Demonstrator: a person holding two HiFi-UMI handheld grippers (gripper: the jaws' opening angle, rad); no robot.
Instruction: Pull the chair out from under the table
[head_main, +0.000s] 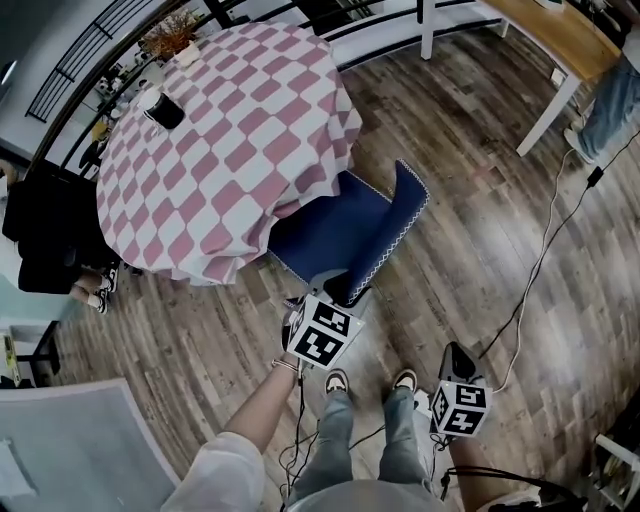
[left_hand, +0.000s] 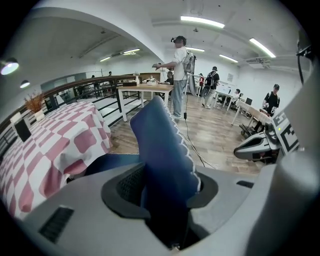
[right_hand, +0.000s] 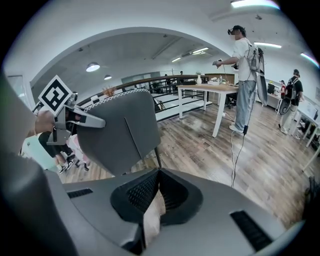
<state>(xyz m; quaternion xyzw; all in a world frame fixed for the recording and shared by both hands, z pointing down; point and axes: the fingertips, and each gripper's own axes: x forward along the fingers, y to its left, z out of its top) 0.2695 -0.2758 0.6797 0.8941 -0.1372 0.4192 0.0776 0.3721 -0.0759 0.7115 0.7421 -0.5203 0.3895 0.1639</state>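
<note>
A blue chair (head_main: 325, 235) stands with its seat partly under the round table (head_main: 230, 130), which is draped in a pink-and-white checked cloth. Its backrest (head_main: 395, 230) points away from the table. My left gripper (head_main: 338, 292) is at the near end of that backrest. In the left gripper view the blue backrest edge (left_hand: 162, 150) fills the gap between the jaws of the left gripper (left_hand: 165, 182), pressed from both sides. My right gripper (head_main: 457, 352) hangs apart, right of my feet, off the chair. Its jaws (right_hand: 158, 172) meet with nothing in them. Beyond them shows the chair's grey back (right_hand: 115, 130).
A black cup (head_main: 163, 110) and a dried plant (head_main: 170, 40) stand on the table. A black cable (head_main: 545, 250) trails over the wooden floor at the right. A wooden table (head_main: 560, 40) and a standing person (head_main: 610, 105) are at the far right. Someone in black sits at the left (head_main: 50, 235).
</note>
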